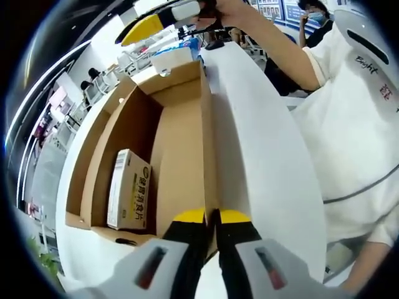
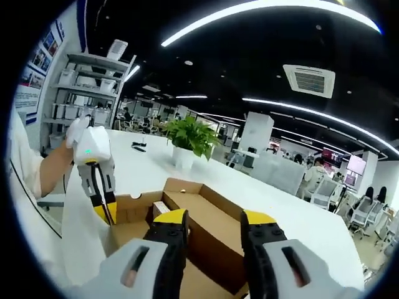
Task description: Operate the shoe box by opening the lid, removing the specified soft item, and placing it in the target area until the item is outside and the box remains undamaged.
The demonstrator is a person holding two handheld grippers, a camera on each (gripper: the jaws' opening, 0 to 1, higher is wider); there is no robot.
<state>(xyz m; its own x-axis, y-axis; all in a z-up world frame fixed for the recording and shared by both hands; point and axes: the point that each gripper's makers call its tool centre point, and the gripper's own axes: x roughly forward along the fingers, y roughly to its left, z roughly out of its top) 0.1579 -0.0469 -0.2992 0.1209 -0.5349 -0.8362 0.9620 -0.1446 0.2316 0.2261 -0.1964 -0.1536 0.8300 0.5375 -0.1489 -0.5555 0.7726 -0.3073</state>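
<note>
Left gripper view: shirt (image 1: 368, 124) reads "Bright".

- Left gripper view: looks along its own jaws, set close at one end of the open shoe box (image 1: 181, 124), and faces down its length across the white table (image 1: 262, 143); the person's torso stands at the right edge.
- Right gripper view: sits just above the box (image 2: 206, 224), tilted up toward the ceiling lights and the office beyond.
- Shared region: the box, the table (image 2: 274, 205), and the left gripper (image 2: 105, 210), entering from the left.
</note>
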